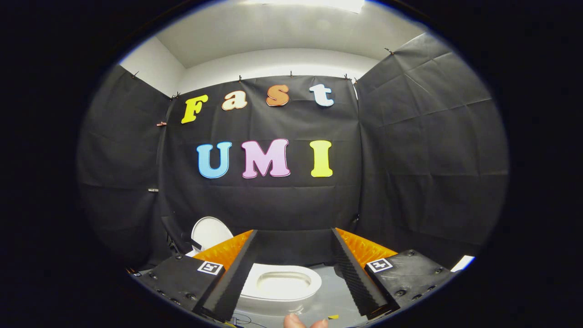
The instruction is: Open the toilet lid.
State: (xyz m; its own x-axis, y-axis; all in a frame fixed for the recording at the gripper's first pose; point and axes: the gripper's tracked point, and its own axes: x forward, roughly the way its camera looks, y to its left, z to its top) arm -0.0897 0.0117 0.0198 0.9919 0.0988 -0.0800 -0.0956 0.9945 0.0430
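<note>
Gripper is spread wide, holding nothing. The toilet lid looks already upright, behind and left of the toilet seat. Bump it and it'll probably flop shut.

We could not read any words or numbers. We only saw two small square black-and-white code stickers, one on each side of the gripper.
</note>
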